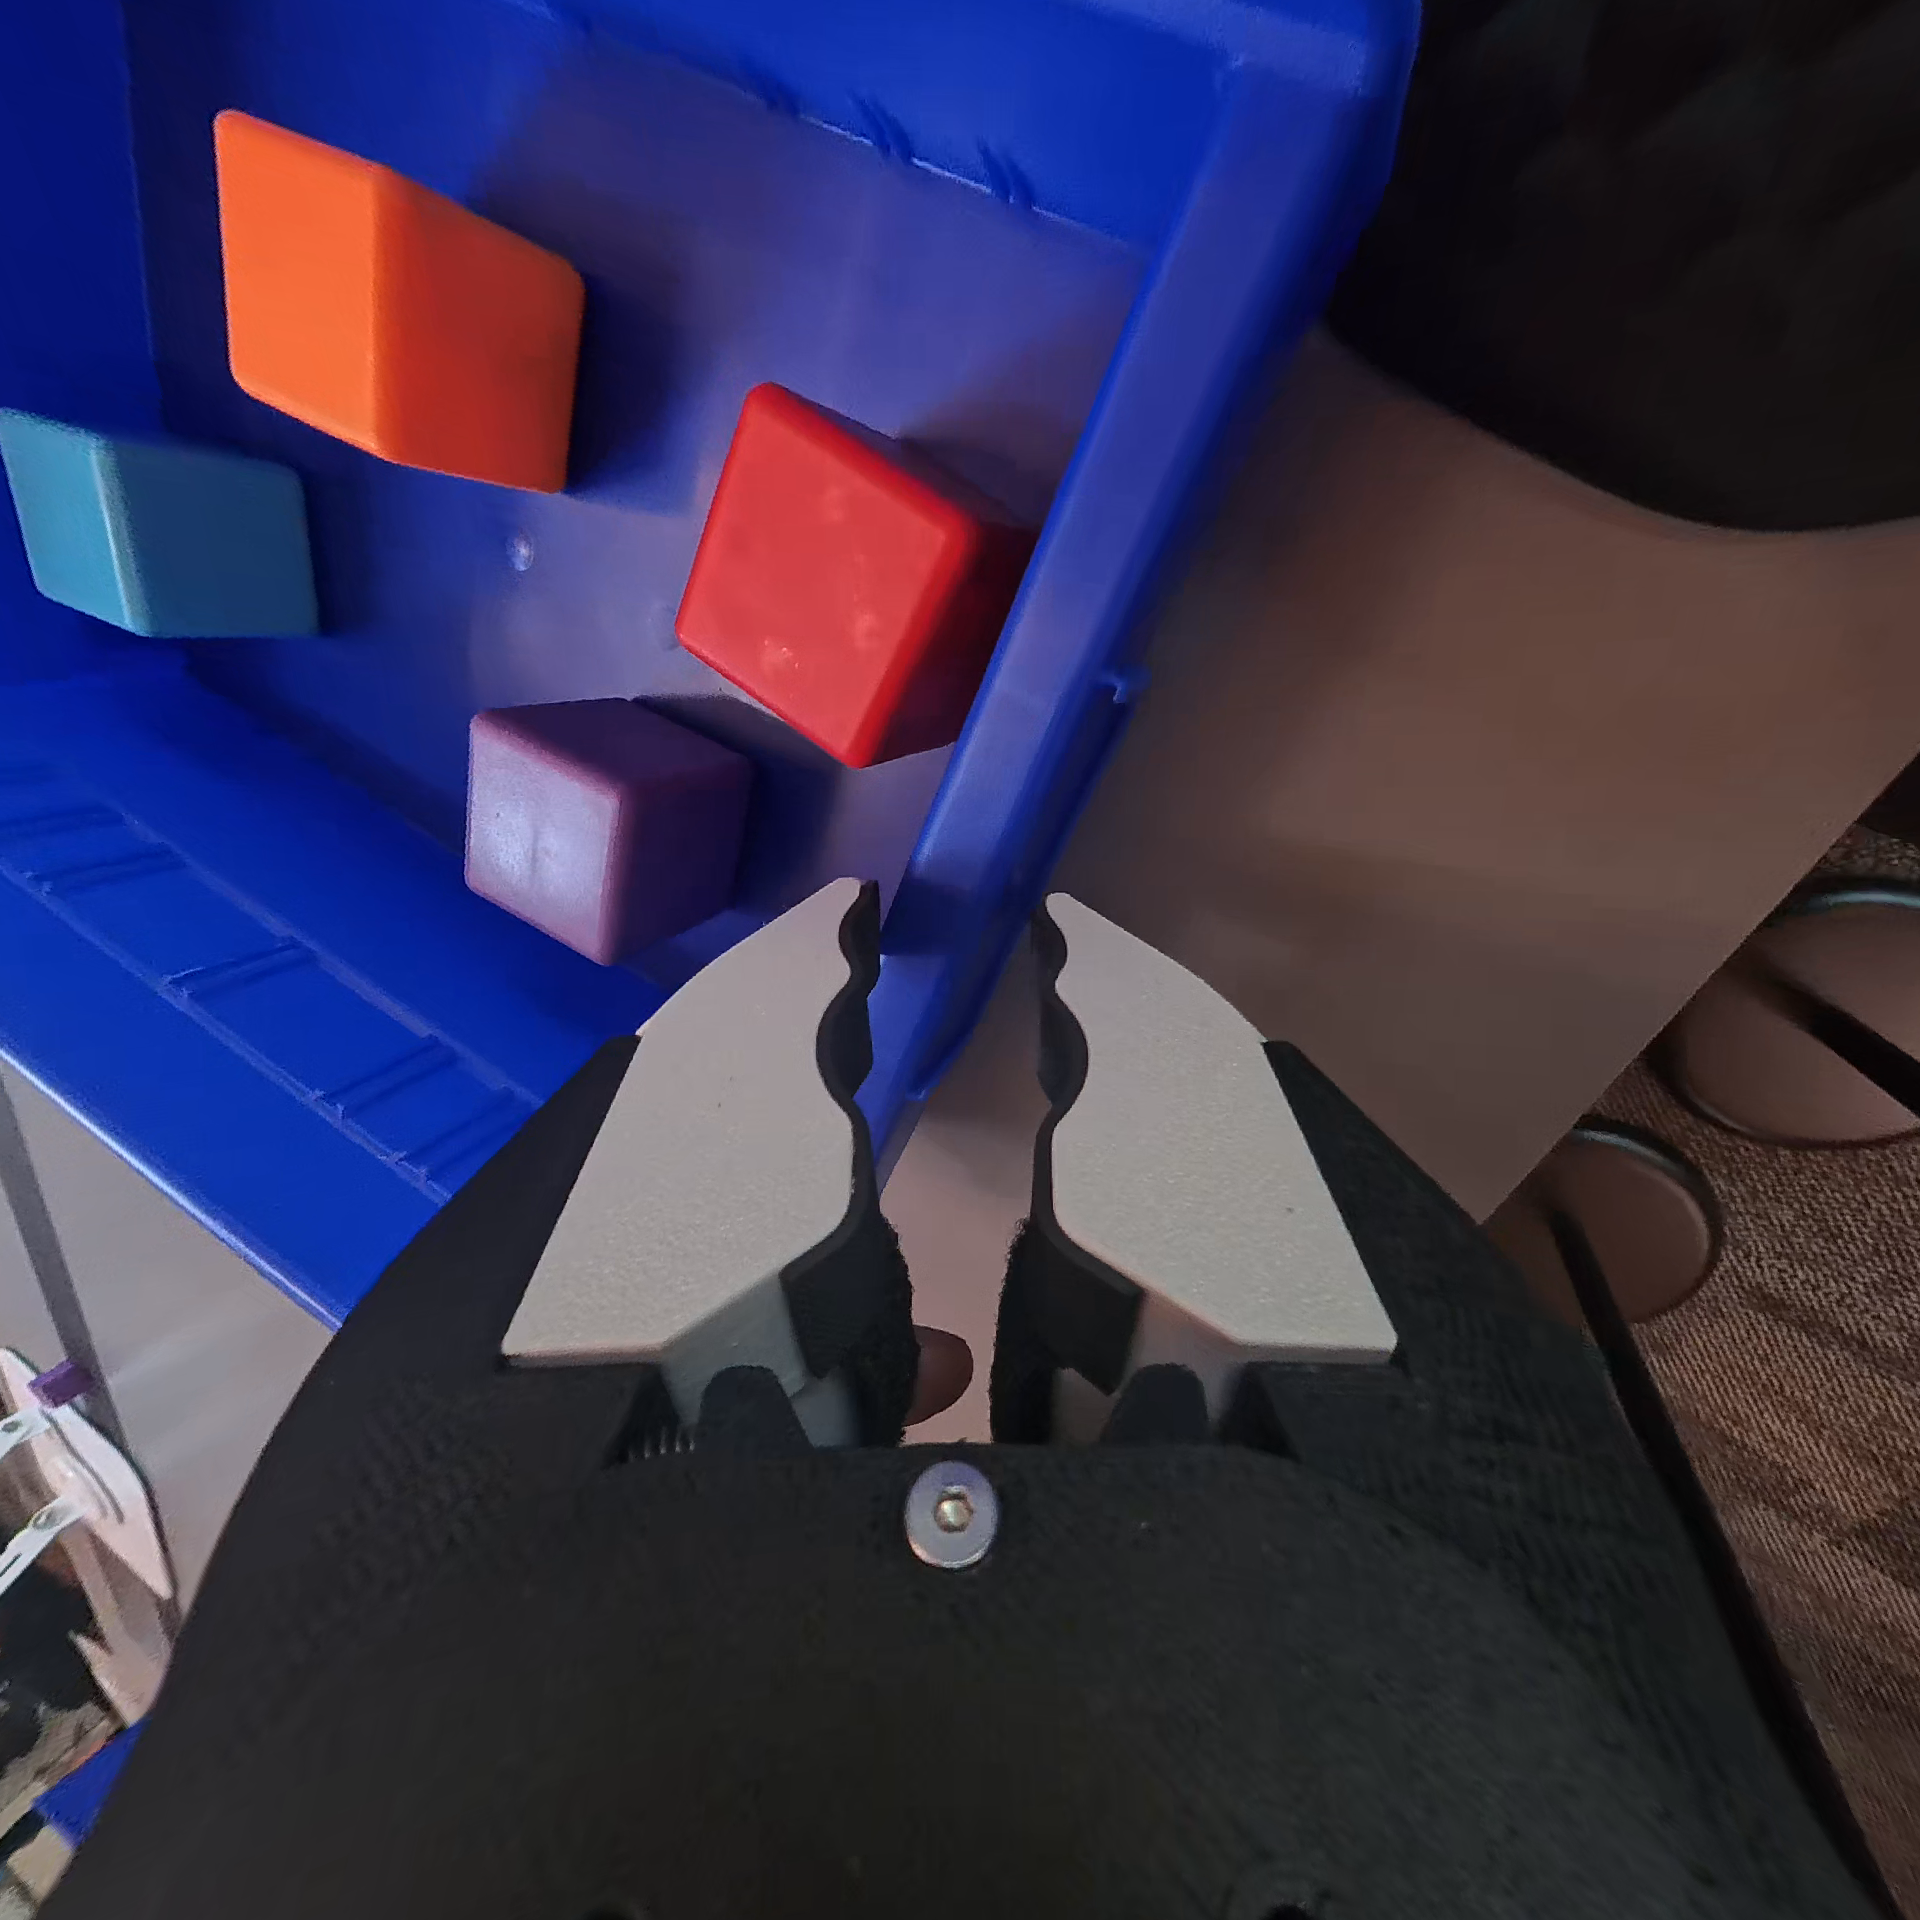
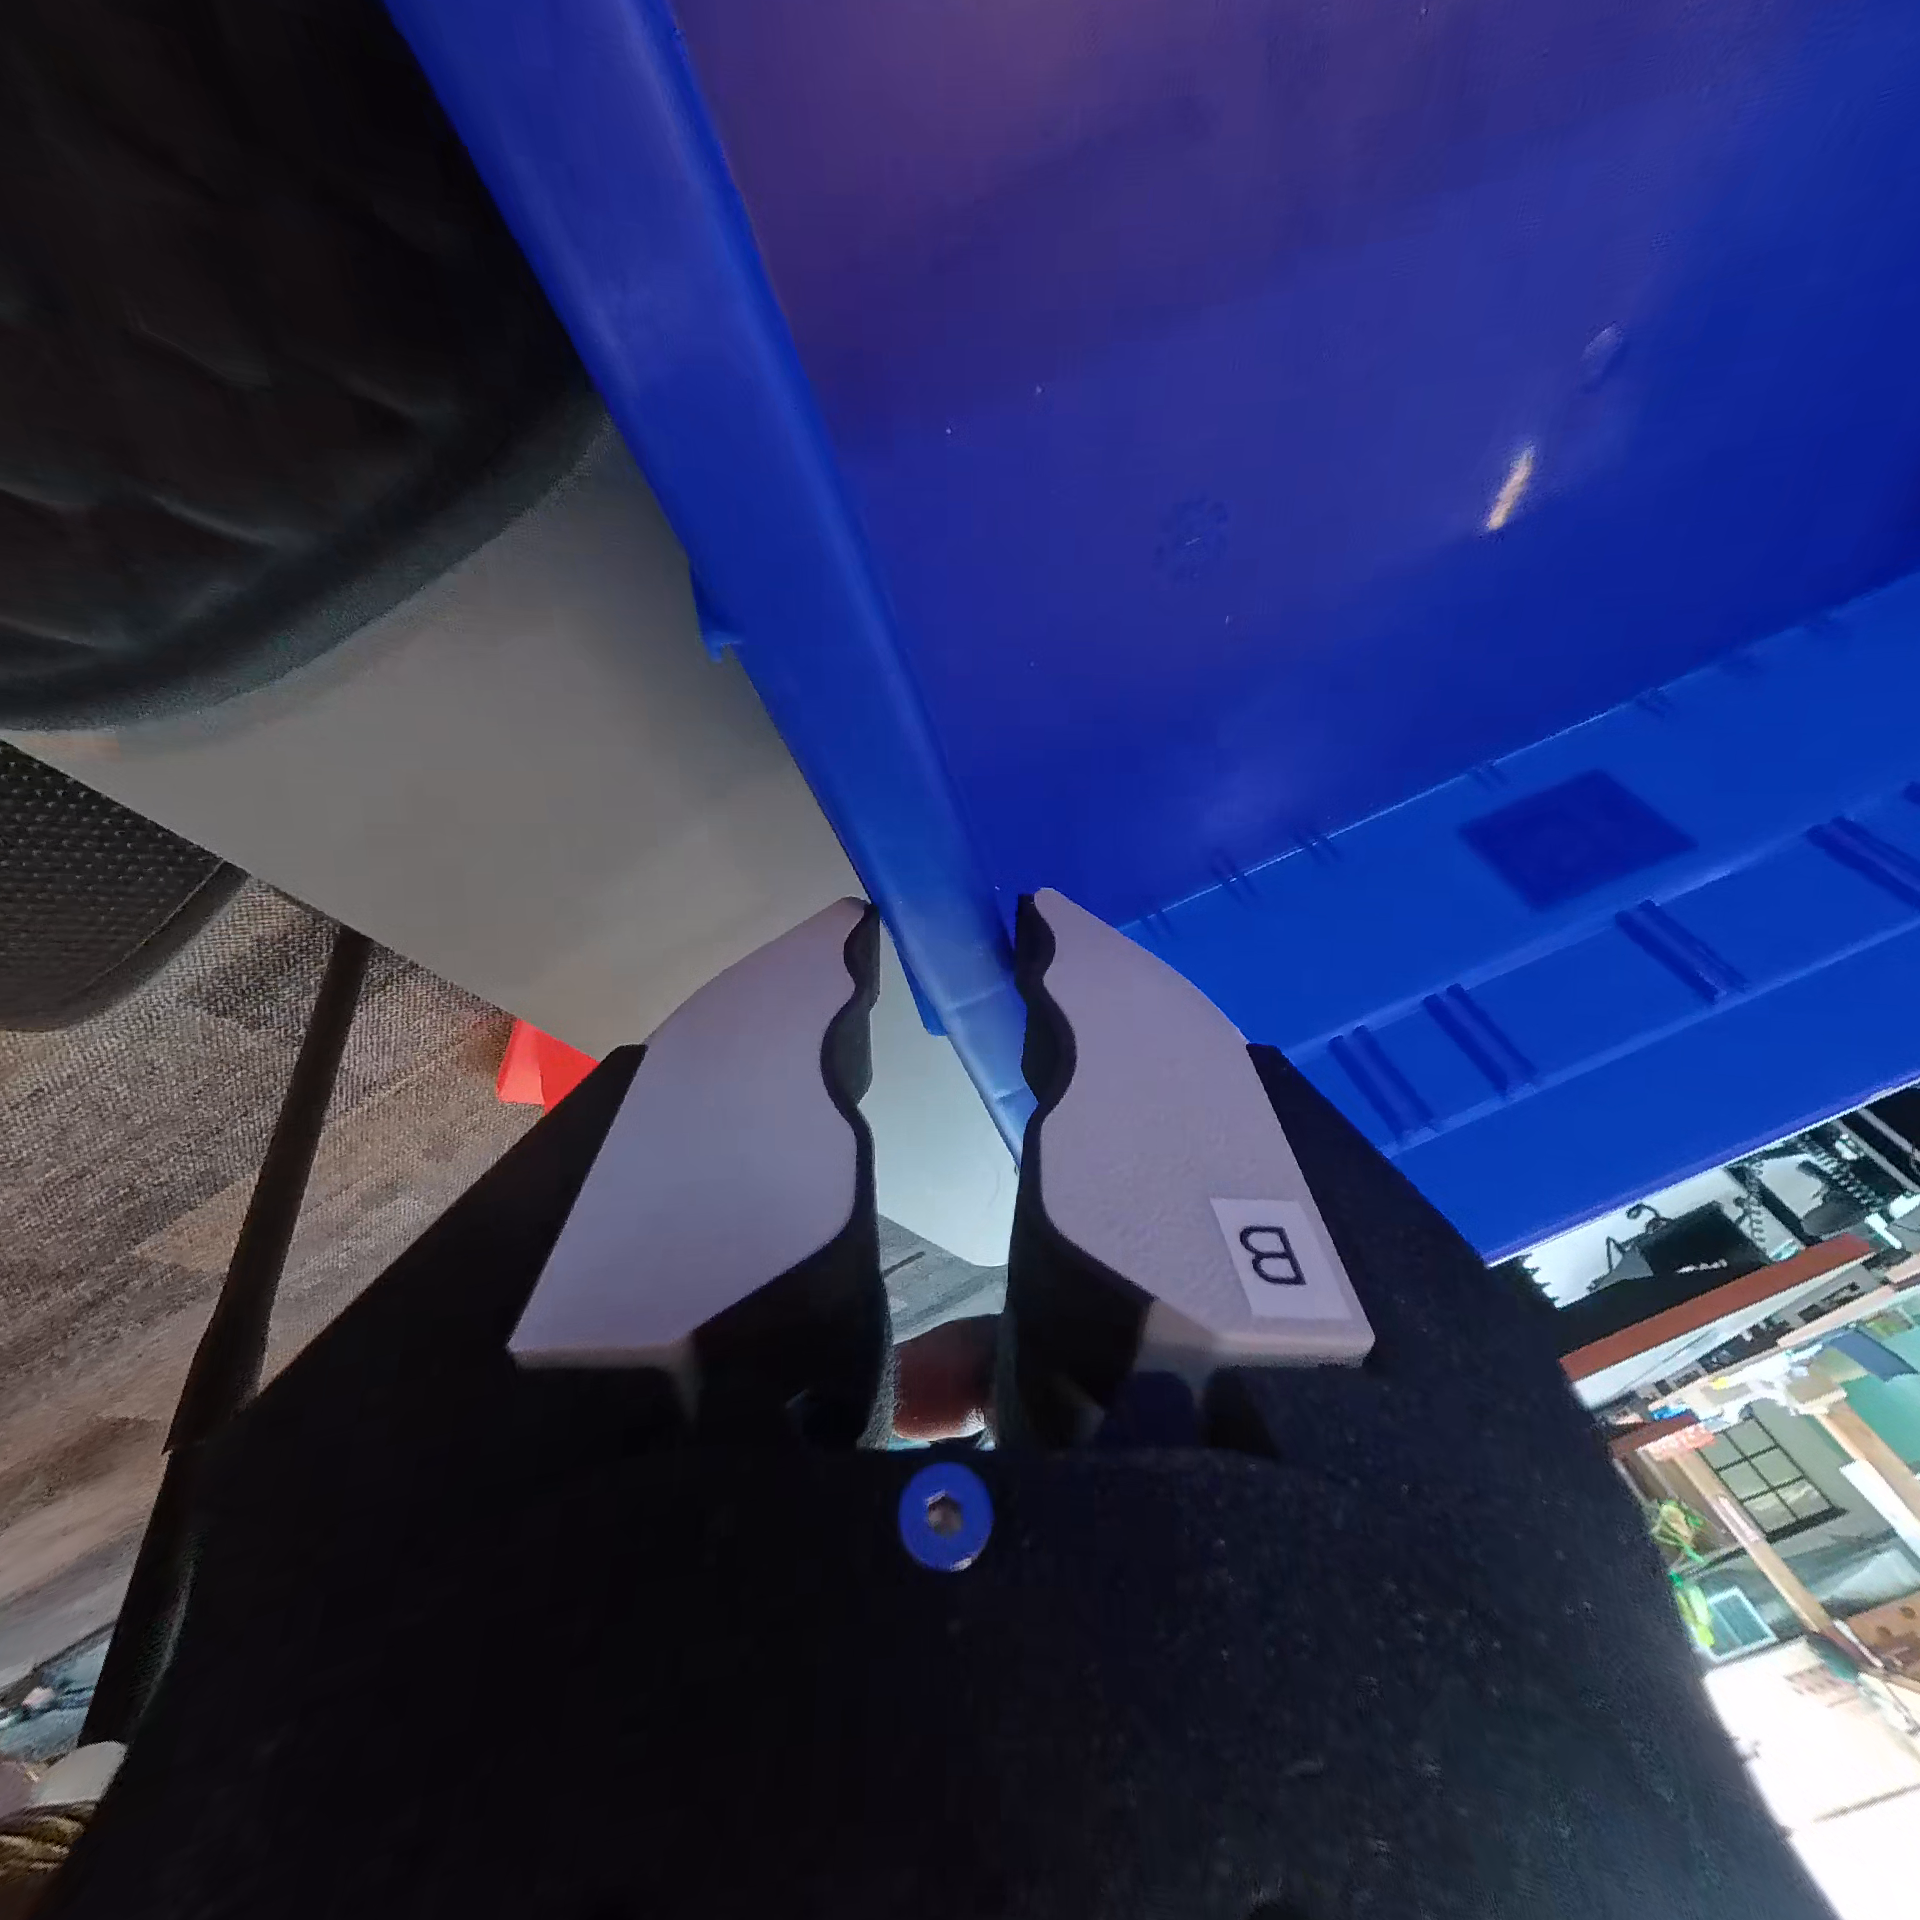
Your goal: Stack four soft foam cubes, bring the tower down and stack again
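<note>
- Brown carpet (image 1: 1787, 1299) and a pale table (image 1: 1455, 727) are seen behind a blue bin (image 1: 1174, 520).
- Orange cube (image 1: 395, 301), teal cube (image 1: 156, 530), red cube (image 1: 831, 571) and purple cube (image 1: 592, 821) lie unstacked inside it.
- Bin rim is straddled by the left gripper (image 1: 956, 914) and right gripper (image 2: 945, 914), jaws narrowly parted; whether it is pinched cannot be told.
- Light, squashy foam is judged best pinched gently on opposite flat faces.

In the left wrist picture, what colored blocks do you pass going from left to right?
Teal cube → orange cube → purple cube → red cube, all in the blue bin.
</note>
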`<move>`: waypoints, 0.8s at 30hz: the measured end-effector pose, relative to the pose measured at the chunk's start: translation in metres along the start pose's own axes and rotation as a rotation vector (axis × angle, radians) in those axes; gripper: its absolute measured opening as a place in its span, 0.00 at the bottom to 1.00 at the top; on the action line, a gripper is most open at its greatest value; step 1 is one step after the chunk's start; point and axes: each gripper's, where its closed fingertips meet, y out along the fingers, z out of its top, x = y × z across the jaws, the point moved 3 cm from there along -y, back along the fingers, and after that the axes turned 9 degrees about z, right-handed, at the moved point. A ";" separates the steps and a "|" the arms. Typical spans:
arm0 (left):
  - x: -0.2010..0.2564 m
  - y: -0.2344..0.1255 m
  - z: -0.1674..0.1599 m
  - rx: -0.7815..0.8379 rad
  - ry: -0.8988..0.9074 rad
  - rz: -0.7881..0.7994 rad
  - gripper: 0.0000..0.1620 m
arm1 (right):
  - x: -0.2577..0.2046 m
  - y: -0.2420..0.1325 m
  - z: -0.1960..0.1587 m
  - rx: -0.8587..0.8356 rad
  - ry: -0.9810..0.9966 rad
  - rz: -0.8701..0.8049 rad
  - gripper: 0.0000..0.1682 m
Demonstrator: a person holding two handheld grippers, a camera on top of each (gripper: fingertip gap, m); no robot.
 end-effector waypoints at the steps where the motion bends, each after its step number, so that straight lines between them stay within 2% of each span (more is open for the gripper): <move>1: 0.000 -0.001 -0.002 0.004 -0.005 -0.003 0.17 | 0.000 0.001 -0.002 -0.004 0.007 -0.001 0.15; 5: 0.001 -0.001 -0.003 -0.011 -0.027 -0.011 0.18 | 0.000 0.002 -0.007 -0.013 0.056 -0.004 0.15; 7: 0.000 -0.001 -0.004 -0.030 -0.093 -0.017 0.19 | 0.001 0.002 -0.009 0.025 0.126 -0.007 0.16; 8: 0.000 -0.002 -0.003 -0.020 -0.168 -0.030 0.24 | 0.001 0.000 -0.008 0.076 0.168 0.005 0.22; 10: -0.004 -0.009 0.010 0.087 -0.362 -0.057 0.38 | -0.007 -0.008 0.001 0.260 0.254 0.094 0.35; 12: -0.017 -0.018 0.024 0.217 -0.581 0.012 0.48 | -0.013 -0.028 0.014 0.502 0.319 0.152 0.46; 15: -0.028 -0.025 0.036 0.309 -0.942 0.065 0.50 | -0.009 -0.062 0.030 0.837 0.368 0.087 0.58; 17: -0.028 -0.022 0.038 0.276 -1.118 0.072 0.50 | 0.000 -0.079 0.035 0.956 0.441 0.001 0.66; 20: -0.024 -0.010 0.037 0.168 -1.171 0.125 0.50 | 0.005 -0.096 0.050 1.077 0.560 -0.015 0.75; 24: -0.019 0.009 0.045 0.080 -1.136 0.081 0.50 | 0.005 -0.114 0.076 1.221 0.554 -0.021 0.76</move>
